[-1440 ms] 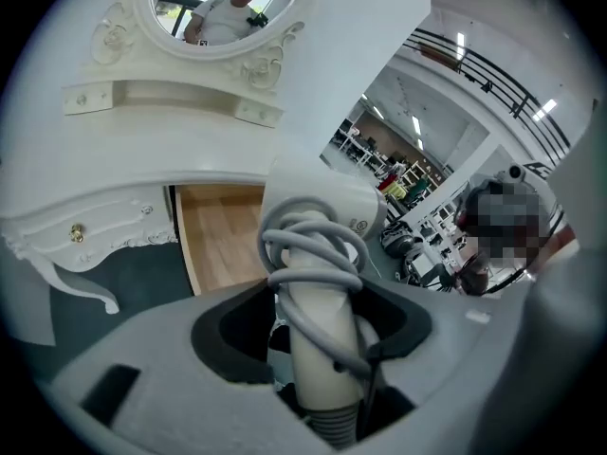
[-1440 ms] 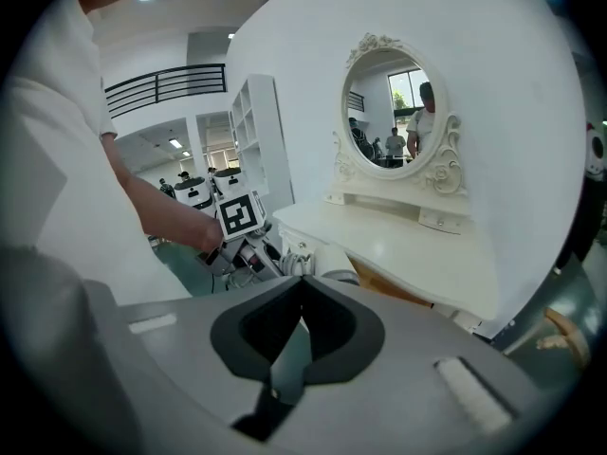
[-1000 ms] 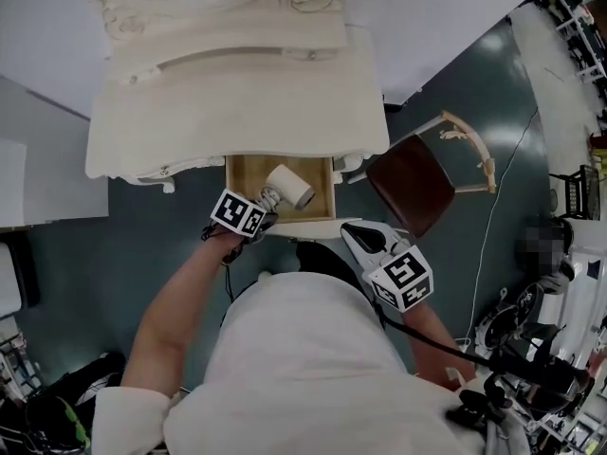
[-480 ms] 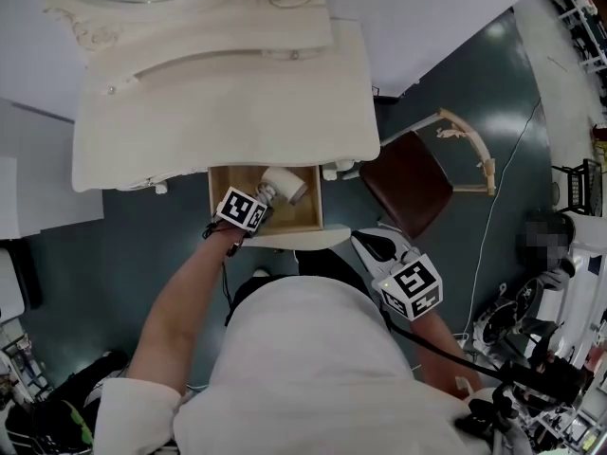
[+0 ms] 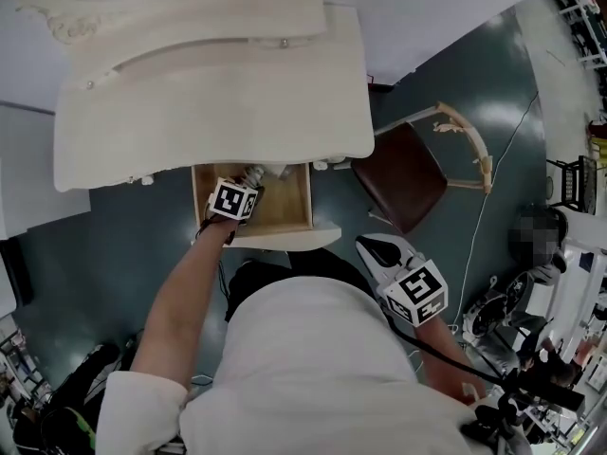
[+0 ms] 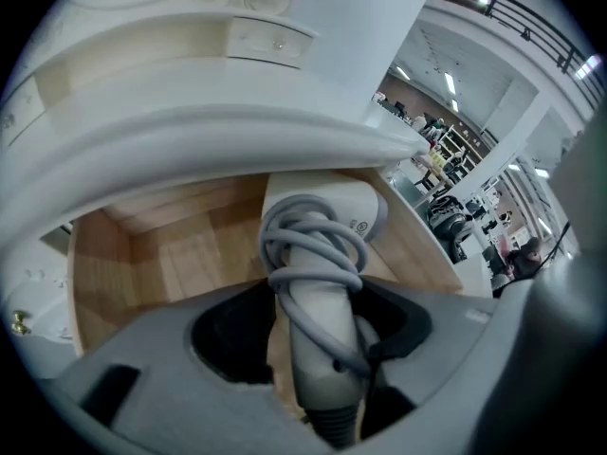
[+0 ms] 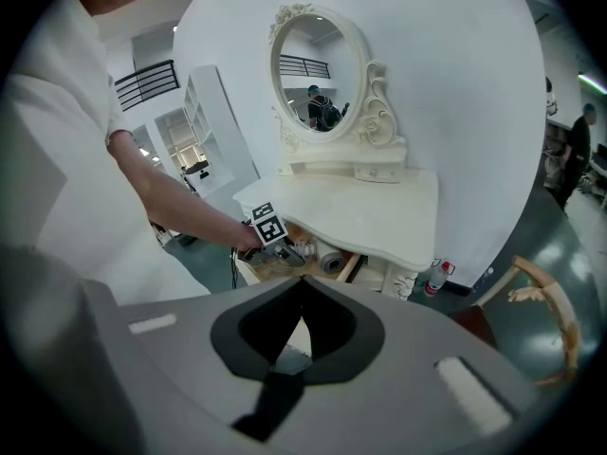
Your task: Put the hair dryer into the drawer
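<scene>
The hair dryer (image 6: 321, 254) is white and grey, with its cord wound round the handle. My left gripper (image 6: 318, 322) is shut on that handle and holds it inside the open wooden drawer (image 6: 161, 254). In the head view the left gripper (image 5: 245, 184) reaches into the drawer (image 5: 289, 207), and the hair dryer (image 5: 254, 173) is half hidden under the tabletop's edge. My right gripper (image 5: 377, 247) hangs shut and empty beside the person's body, below the drawer. The right gripper (image 7: 302, 290) looks at the hair dryer (image 7: 329, 262) from a distance.
The cream dressing table (image 5: 209, 93) with an oval mirror (image 7: 318, 69) overhangs the drawer. A chair with a brown seat (image 5: 403, 178) stands to the right. A small bottle (image 7: 436, 278) stands on the dark floor by a table leg. Cables and equipment (image 5: 531, 330) crowd the right side.
My left gripper has carried the hair dryer down and deeper into the drawer, so its head now sits under the tabletop's edge. The right gripper stayed shut and drifted slightly.
</scene>
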A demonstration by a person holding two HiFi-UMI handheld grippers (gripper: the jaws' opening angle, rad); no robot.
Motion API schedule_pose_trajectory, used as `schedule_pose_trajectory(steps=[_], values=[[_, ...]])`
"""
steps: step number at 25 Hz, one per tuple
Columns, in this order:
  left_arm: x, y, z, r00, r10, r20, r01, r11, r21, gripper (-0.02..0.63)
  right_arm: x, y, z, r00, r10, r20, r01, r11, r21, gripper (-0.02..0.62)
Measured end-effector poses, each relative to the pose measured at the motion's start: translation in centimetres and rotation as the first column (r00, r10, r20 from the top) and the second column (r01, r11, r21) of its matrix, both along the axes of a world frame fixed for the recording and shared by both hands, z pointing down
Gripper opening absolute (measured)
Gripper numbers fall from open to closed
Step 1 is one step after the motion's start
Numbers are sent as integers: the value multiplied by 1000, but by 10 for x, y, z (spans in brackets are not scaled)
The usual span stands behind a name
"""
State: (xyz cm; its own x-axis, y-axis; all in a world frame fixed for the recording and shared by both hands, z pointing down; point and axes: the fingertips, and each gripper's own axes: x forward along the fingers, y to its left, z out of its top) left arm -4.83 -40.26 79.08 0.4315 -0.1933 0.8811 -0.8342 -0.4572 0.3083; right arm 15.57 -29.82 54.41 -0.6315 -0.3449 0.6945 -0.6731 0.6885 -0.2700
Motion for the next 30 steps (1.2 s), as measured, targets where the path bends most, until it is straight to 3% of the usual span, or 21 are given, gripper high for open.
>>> schedule_pose_trajectory(steps=[9,19,22,27,30], values=[[12,-9,24,1000,-10,-9,10,998,69,247,3,-9,8,1000,-18,-12,17,999,-31,-3],[7,4,38,997,31,69,-32,999,14,262,-3,-11,7,999,-40,-7,40,999,-31,-3],[3,5,36,995,30,96,-29,999,-14,307,-6,-11,7,999,-44,-3,44,999,-28,-3],[-7,3,23,994,22,103,-23,1000,2,336,-13,-12,6,998,-62,10,62,998,-12,-3],[-10,1,5,998,10,69,-12,999,38,336,-20,-11,4,997,-75,22,75,997,3,-3]])
